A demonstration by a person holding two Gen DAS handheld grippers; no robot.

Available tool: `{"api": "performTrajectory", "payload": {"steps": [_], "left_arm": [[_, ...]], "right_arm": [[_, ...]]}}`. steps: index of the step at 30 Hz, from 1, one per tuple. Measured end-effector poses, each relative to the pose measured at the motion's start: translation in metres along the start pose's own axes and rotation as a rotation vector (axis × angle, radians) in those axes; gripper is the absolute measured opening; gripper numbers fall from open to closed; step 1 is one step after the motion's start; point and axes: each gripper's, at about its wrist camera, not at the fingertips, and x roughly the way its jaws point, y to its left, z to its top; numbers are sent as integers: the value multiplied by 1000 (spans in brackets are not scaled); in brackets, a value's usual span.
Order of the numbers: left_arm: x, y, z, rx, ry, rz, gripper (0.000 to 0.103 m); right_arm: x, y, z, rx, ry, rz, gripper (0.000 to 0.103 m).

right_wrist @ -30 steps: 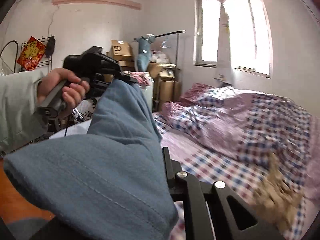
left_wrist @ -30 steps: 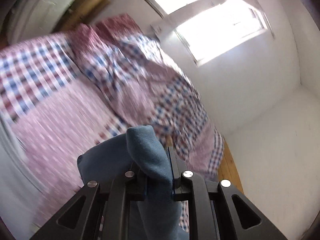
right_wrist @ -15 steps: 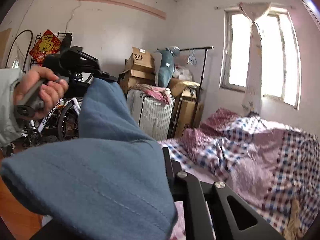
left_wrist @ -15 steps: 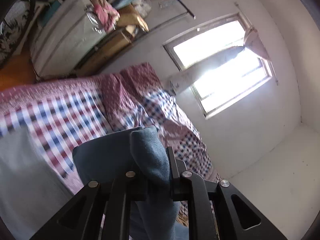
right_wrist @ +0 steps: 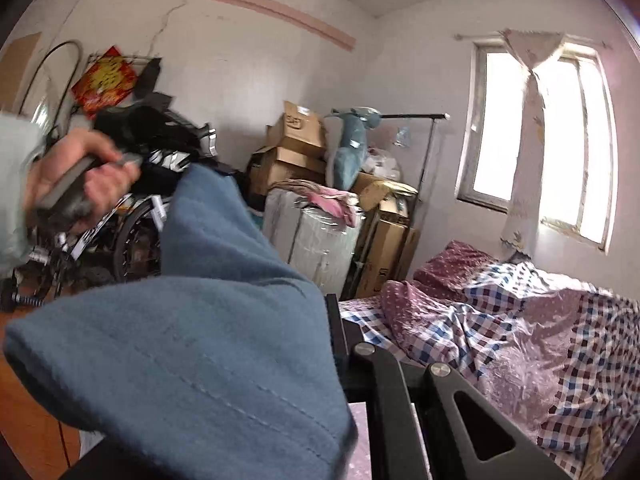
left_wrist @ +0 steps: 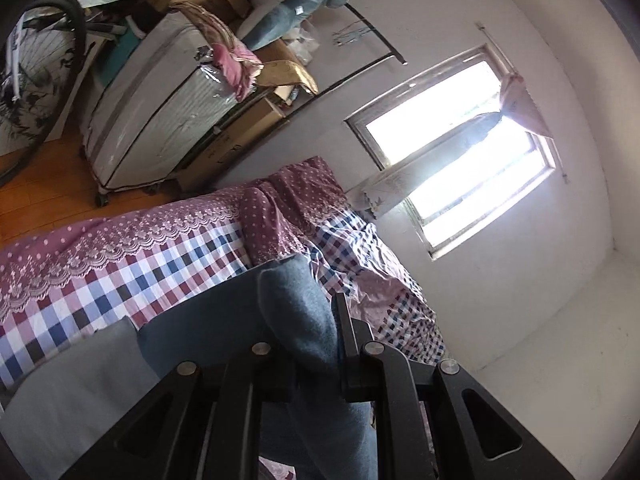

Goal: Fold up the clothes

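Above the bed (left_wrist: 132,264), both grippers hold up one blue garment (right_wrist: 192,352), a soft, fleecy knit with a line of stitching near its edge. In the left wrist view the left gripper (left_wrist: 316,344) has its black jaws pressed on a rounded fold of that cloth, which bulges up between them and hangs below. In the right wrist view the right gripper (right_wrist: 328,360) pinches another part of the same cloth; only its right-side black finger (right_wrist: 334,336) shows, the other being covered by the fabric draped thickly across the lower left of the frame. From there the cloth rises in a taut ridge toward the person's left hand (right_wrist: 76,184) (blurred), which is wrapped around a grey handle, a pale sleeve (right_wrist: 16,184) at the wrist.

The bed is covered in checked sheeting of red, blue and white, edged with scalloped lace, and a crumpled quilt (right_wrist: 520,340) of checks and mauve dotted panels. Beyond it stand a wrapped white mattress (left_wrist: 160,96) on castors, stacked cardboard boxes (right_wrist: 296,148), a blue plush toy (right_wrist: 352,148), a bicycle wheel (left_wrist: 36,72) and a bright window (left_wrist: 460,148) with a knotted curtain.
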Motion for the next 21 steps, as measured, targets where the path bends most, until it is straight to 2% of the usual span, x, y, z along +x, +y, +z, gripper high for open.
{"api": "performTrajectory", "payload": {"steps": [8, 13, 17, 19, 21], "left_arm": [[-57, 69, -22, -66, -24, 16, 13], [-89, 132, -50, -138, -32, 87, 10], [-103, 176, -73, -195, -31, 141, 10], [-106, 195, -84, -223, -28, 167, 10], [-106, 209, -94, -246, -21, 187, 10]], "right_arm": [[-10, 100, -55, -219, 41, 120, 6], [-9, 148, -91, -358, 81, 163, 6], [-7, 171, -115, -448, 114, 176, 6], [-7, 176, -126, -479, 150, 185, 9], [-8, 180, -136, -509, 189, 194, 19]]}}
